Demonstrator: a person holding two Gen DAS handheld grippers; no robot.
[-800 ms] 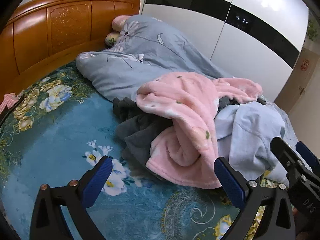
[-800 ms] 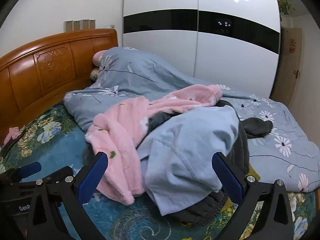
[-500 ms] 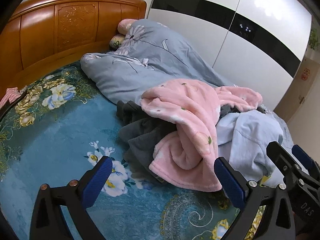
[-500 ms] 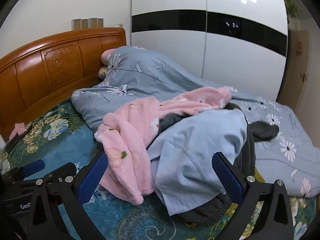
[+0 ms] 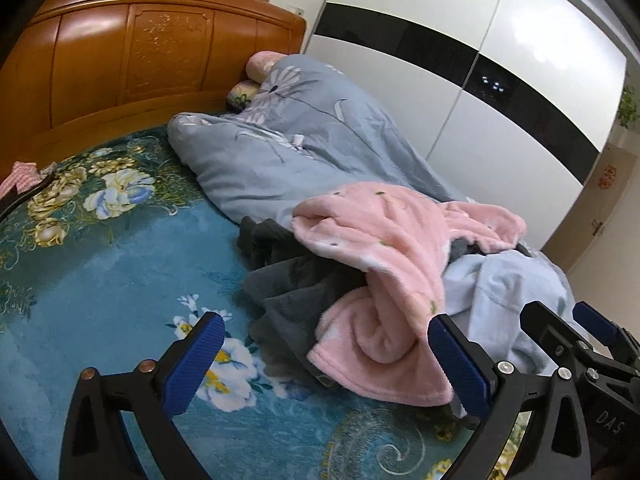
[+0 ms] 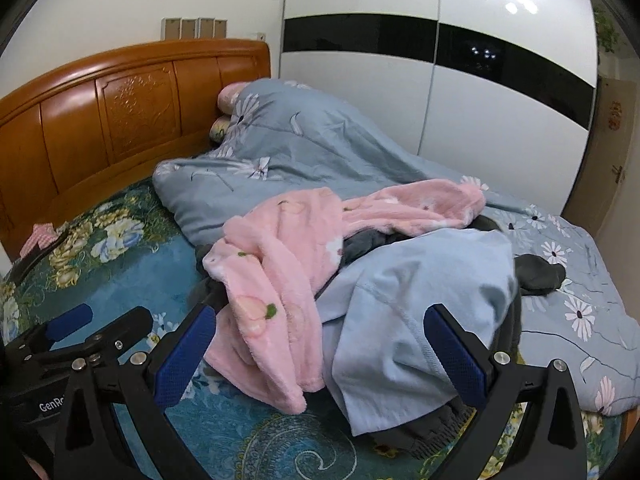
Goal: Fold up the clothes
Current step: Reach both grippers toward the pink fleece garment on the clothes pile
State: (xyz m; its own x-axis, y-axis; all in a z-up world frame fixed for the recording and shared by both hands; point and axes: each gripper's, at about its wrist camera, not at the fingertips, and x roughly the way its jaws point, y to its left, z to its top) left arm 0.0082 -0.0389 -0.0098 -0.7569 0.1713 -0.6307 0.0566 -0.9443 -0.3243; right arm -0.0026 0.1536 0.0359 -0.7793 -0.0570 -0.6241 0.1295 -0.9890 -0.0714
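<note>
A heap of clothes lies on the bed, on a teal floral bedspread [image 5: 100, 280]. On top is a fluffy pink garment [image 5: 384, 280] with small printed flowers; it drapes over a dark grey garment [image 5: 288, 292] and lies against a light blue garment [image 6: 404, 312], which spills toward the near edge of the bed. In the right wrist view the pink piece stretches from the front of the heap back toward a grey-blue floral duvet [image 6: 304, 160] — this is bunched along the far side of the bed, up against two pillows at the carved wooden headboard [image 6: 120, 120]. A second dark grey piece [image 6: 538, 274] lies on the duvet just beyond the blue garment.

The left gripper [image 5: 324, 354] hovers low over the bedspread with its blue-padded jaws spread wide, the pink garment's lower fold between and just beyond them; nothing is pinched. The right gripper [image 6: 320, 350] is likewise spread wide and empty, aimed at the pink and light blue pieces — each gripper shows at the edge of the other's view, side by side. A white wardrobe [image 6: 440, 100] with a black band stands behind the bed.
</note>
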